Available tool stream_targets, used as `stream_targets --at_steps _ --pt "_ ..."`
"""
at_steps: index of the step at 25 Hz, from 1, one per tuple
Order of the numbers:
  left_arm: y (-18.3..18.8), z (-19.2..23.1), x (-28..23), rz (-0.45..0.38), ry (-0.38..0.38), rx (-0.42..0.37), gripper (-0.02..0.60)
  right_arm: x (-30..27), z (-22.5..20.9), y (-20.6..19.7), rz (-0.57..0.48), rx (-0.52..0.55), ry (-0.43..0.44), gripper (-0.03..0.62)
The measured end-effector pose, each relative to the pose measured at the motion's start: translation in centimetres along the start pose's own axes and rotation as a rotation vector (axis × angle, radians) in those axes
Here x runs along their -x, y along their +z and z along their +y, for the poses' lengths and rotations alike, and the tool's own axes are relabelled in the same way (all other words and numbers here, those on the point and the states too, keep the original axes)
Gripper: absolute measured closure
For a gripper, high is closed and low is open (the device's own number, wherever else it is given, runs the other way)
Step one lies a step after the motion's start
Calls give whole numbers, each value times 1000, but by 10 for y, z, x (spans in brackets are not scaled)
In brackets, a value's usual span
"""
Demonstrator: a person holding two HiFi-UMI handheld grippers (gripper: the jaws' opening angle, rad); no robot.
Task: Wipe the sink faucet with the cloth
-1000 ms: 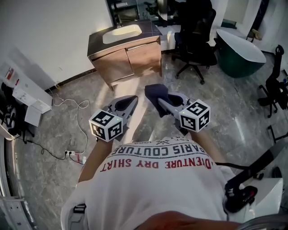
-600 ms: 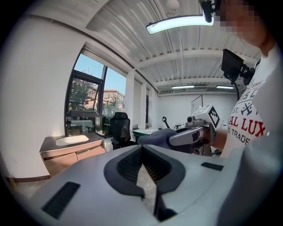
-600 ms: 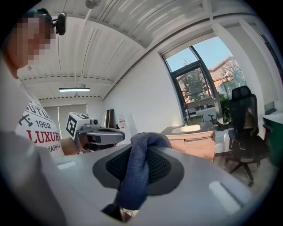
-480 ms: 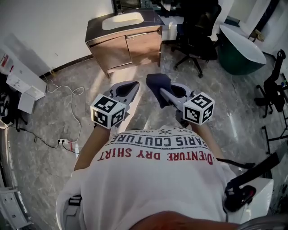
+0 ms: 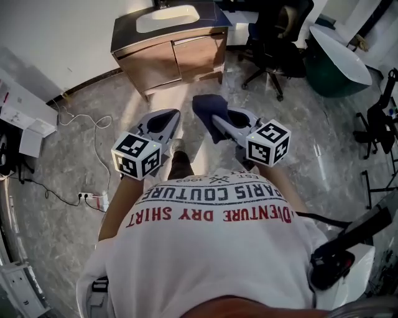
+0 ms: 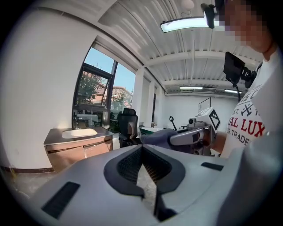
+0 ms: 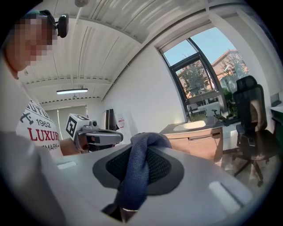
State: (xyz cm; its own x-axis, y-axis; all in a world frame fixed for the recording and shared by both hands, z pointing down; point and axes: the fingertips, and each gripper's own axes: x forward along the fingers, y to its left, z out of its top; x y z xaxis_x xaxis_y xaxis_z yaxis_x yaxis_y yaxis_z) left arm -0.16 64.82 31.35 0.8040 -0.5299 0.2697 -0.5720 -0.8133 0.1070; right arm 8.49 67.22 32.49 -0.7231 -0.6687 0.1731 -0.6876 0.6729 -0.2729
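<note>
Navy cloth sits clamped in your right gripper; left gripper closed, empty. Sink on wooden vanity well ahead, faucet too small to see. Walk closer, hold grip firm, leave cloth end free for wiping.

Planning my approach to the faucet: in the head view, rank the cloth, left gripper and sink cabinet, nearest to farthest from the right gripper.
1. Cloth, pinched by the right gripper itself.
2. Left gripper, alongside to its left.
3. Sink cabinet, well ahead of both.
</note>
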Motion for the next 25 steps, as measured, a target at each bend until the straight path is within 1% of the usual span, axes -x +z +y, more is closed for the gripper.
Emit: stream_targets --at_steps 3,5,10,12,14,16,18,20,23,25 --pt "-13 65 -24 15 7 35 580 -58 -34 -2 35 -27 3 525" --pt "-17 119 -45 26 9 53 580 -105 -63 2 53 -44 -1 525" --pt "0 263 -98 51 3 64 580 -234 -143 33 68 -81 -29 525" --pt "15 322 -114 46 -1 57 580 -284 -171 54 78 -69 -40 525" --pt "38 383 -130 32 2 41 580 -333 -198 88 73 -49 -50 525" --pt "62 434 -144 18 -1 32 580 -373 -220 126 51 -31 -59 525" --pt "81 468 -154 -2 -10 28 580 -399 -236 157 29 -4 -72 525" --pt "90 491 -163 -14 -23 34 580 -417 -249 174 19 10 -89 525" --pt "90 513 -177 -2 -42 53 580 -434 -265 178 34 -9 -100 525" --pt "90 525 -184 8 -47 53 580 -445 -274 176 54 -18 -101 525"
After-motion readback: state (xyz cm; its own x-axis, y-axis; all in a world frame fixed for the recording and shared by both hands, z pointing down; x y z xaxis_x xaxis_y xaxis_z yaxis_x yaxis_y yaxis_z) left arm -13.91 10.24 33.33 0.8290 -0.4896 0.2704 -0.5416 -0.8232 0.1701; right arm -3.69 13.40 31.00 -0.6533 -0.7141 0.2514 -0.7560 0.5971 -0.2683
